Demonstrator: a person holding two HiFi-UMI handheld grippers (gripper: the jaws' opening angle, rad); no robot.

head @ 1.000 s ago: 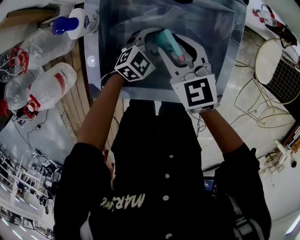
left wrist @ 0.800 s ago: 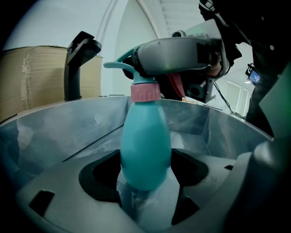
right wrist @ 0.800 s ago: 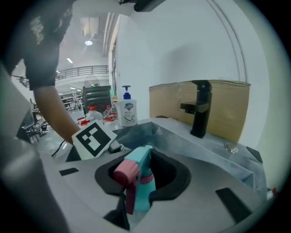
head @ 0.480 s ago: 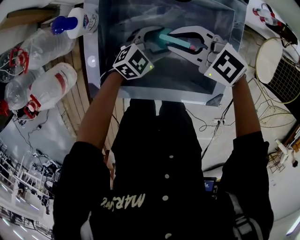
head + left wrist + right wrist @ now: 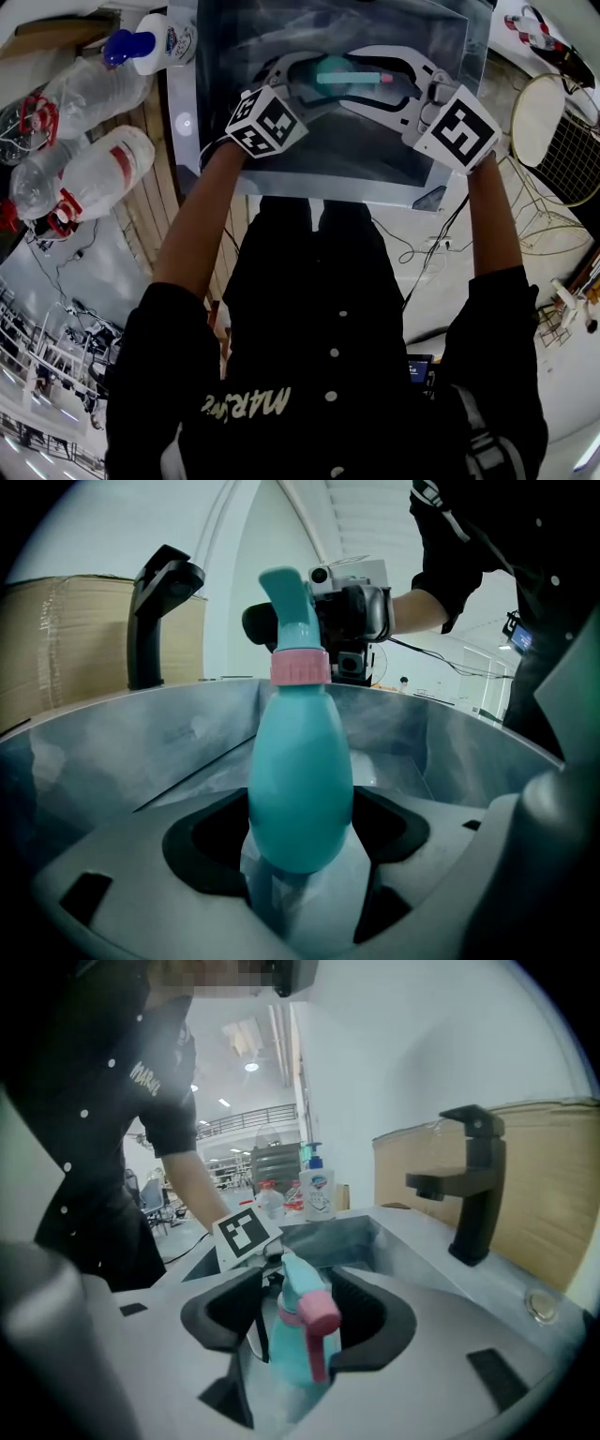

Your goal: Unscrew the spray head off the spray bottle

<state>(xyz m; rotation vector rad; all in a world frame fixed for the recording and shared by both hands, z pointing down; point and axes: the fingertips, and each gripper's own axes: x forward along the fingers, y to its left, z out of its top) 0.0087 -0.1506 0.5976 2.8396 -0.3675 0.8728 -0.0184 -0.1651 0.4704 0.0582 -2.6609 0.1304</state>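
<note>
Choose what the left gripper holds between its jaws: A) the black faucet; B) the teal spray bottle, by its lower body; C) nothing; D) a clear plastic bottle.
B: the jaws of the left gripper clamp the rounded lower body of the teal spray bottle above the sink.

Looks like a big open lab/workshop hall w/ a mock kitchen stn, not a real home: steel sink point(image 5: 375, 159) and black tap point(image 5: 473, 1185) backed by bare cardboard point(image 5: 553, 1176), loose cables point(image 5: 427, 246) on the floor, high ceiling w/ lights point(image 5: 251, 1067), railed upper level point(image 5: 239, 1121) behind. Soap bottle point(image 5: 159, 45) and plastic bottles point(image 5: 98, 173) lie beside the sink.
</note>
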